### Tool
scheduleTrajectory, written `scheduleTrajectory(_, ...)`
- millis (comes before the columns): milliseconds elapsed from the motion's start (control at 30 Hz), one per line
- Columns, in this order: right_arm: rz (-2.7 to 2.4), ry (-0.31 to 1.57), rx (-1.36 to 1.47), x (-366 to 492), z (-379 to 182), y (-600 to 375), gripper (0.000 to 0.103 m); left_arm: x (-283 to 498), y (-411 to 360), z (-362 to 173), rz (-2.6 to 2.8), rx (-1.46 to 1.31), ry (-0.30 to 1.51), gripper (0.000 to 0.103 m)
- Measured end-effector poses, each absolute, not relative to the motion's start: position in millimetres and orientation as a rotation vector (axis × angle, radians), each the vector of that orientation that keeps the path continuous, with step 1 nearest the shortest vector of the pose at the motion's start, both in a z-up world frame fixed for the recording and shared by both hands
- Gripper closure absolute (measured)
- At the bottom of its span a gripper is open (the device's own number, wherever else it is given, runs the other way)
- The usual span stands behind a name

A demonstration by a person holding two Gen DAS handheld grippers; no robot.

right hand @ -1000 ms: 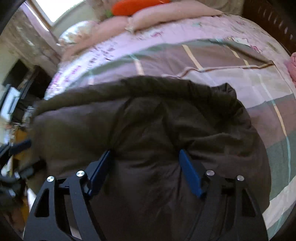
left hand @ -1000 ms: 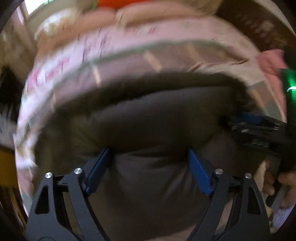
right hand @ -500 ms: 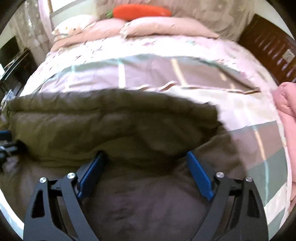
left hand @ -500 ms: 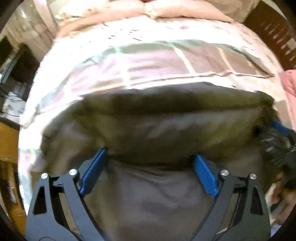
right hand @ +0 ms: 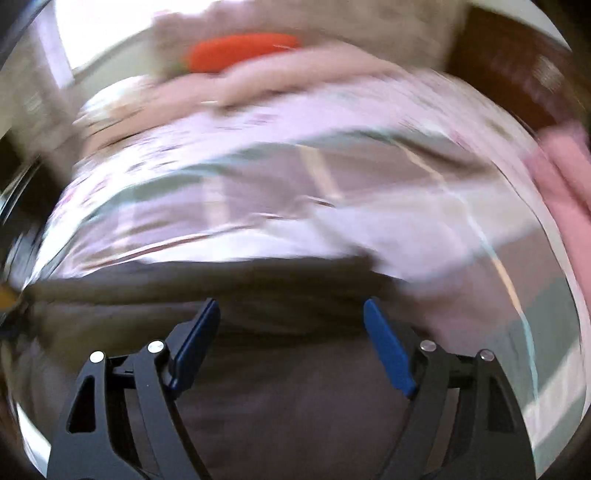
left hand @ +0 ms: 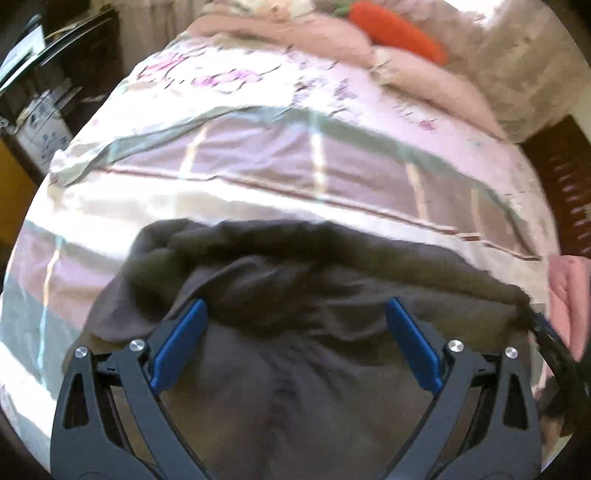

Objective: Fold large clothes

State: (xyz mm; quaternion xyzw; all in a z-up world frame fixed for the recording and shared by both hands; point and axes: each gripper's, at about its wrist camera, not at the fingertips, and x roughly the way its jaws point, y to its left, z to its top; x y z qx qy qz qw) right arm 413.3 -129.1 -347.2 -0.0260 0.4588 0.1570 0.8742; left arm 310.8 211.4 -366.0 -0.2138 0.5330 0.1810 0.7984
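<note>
A large dark brown garment (left hand: 314,266) lies bunched on the bed, its far edge rolled into a thick fold. My left gripper (left hand: 295,301) hovers over the garment's left part, jaws wide and still opening. Cloth lies below and between the blue pads (left hand: 177,343), which do not press on it. In the blurred right wrist view the same garment (right hand: 288,387) fills the lower half. My right gripper (right hand: 291,301) is above it, jaws apart and closing, pads clear of the cloth. A dark part of the right gripper (left hand: 554,354) shows at the left view's right edge.
The bed carries a pink, plaid quilt (left hand: 258,166) with pink pillows (left hand: 424,74) and an orange carrot plush (left hand: 395,29) at its head. A pink folded cloth (left hand: 569,288) lies at the right. Dark furniture (left hand: 74,55) stands left, a wooden frame (left hand: 565,166) right.
My left gripper has slid along the garment toward its left end, rolled, and its jaws have widened. My right gripper has lifted and tilted up, and its jaws are narrower than half a second ago.
</note>
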Motion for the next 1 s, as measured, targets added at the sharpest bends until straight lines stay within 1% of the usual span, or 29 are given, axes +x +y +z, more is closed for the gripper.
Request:
scheduleTrajectory(67, 0.385, 0.931, -0.101, 402, -343, -98, 0.021, 311, 219, -377, 0.427, -0.434, 1.191, 0.004)
scheduleTrajectory(133, 0.411, 0.943, -0.117, 397, -348, -79, 0.021, 309, 225, -388, 0.462, -0.39, 1.228, 0.004)
scheduleTrajectory(300, 0.406, 0.984, -0.11, 393, -367, -57, 0.021, 295, 231, -399, 0.458, -0.37, 1.229, 0.002)
scheduleTrajectory(733, 0.378, 0.996, -0.119, 400, -388, -52, 0.019, 304, 232, -417, 0.418, -0.35, 1.254, 0.002)
scheduleTrajectory(933, 0.365, 1.012, -0.089, 412, -394, -67, 0.014, 299, 247, -414, 0.515, -0.308, 1.208, 0.002)
scheduleTrajectory(967, 0.316, 1.013, -0.07, 419, -395, -81, 0.011, 297, 253, -414, 0.55, -0.308, 1.21, 0.002)
scheduleTrajectory(1000, 0.249, 1.016, -0.039, 428, -397, -100, 0.011, 294, 260, -415, 0.576, -0.319, 1.213, 0.002)
